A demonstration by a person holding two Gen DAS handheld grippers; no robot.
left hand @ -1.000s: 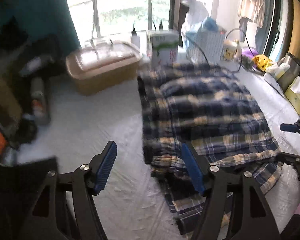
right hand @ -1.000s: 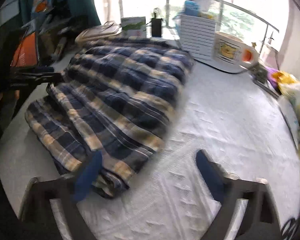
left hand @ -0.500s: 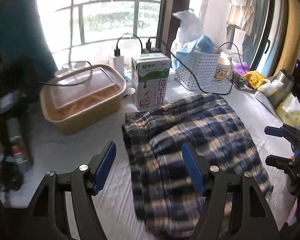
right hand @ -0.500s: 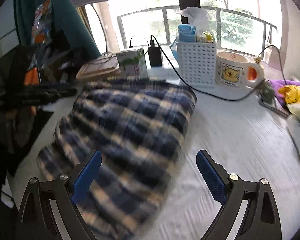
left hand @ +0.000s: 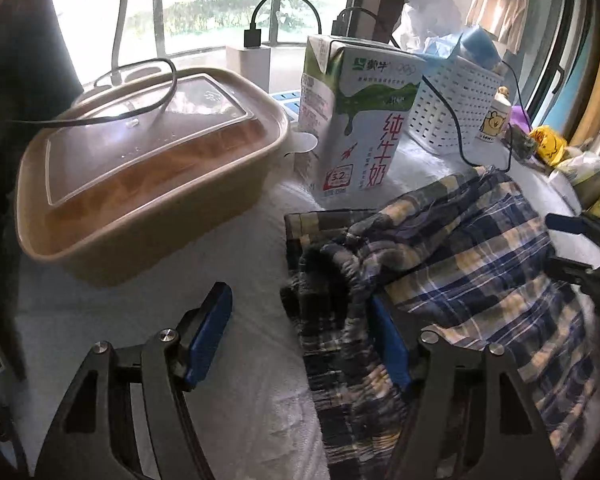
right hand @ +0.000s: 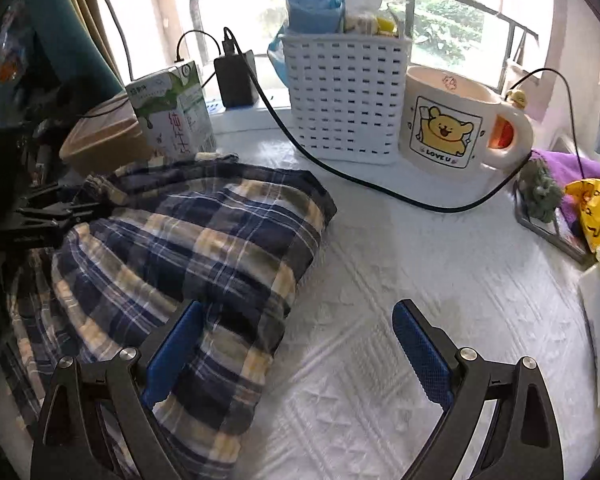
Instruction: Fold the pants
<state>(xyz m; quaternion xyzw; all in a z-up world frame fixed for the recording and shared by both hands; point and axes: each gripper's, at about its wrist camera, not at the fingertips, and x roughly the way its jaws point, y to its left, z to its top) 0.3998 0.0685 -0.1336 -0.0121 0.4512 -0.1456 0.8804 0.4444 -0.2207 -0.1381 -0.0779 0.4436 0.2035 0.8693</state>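
Note:
Blue, yellow and white plaid pants (left hand: 460, 264) lie folded and rumpled on the white textured cloth (right hand: 400, 280). My left gripper (left hand: 300, 336) is open low over their left far corner, and the gathered waistband edge (left hand: 328, 280) sits between its blue pads without being pinched. My right gripper (right hand: 298, 350) is open at the pants' (right hand: 188, 248) right edge, its left pad over the fabric, its right pad over bare cloth. Each gripper shows in the other's view: the right gripper (left hand: 572, 248) and the left gripper (right hand: 52, 212).
A brown lidded container (left hand: 140, 168) and a milk carton (left hand: 356, 120) stand just beyond the pants' far left corner. A white basket (right hand: 344, 92), a bear mug (right hand: 452, 128) and a black cable (right hand: 380, 188) line the window side. Yellow and purple items (right hand: 588, 204) sit at the right.
Both grippers have travelled forward along the pants toward the window end and come in lower and closer. The carton, container and basket loom larger. Both jaws have kept their width.

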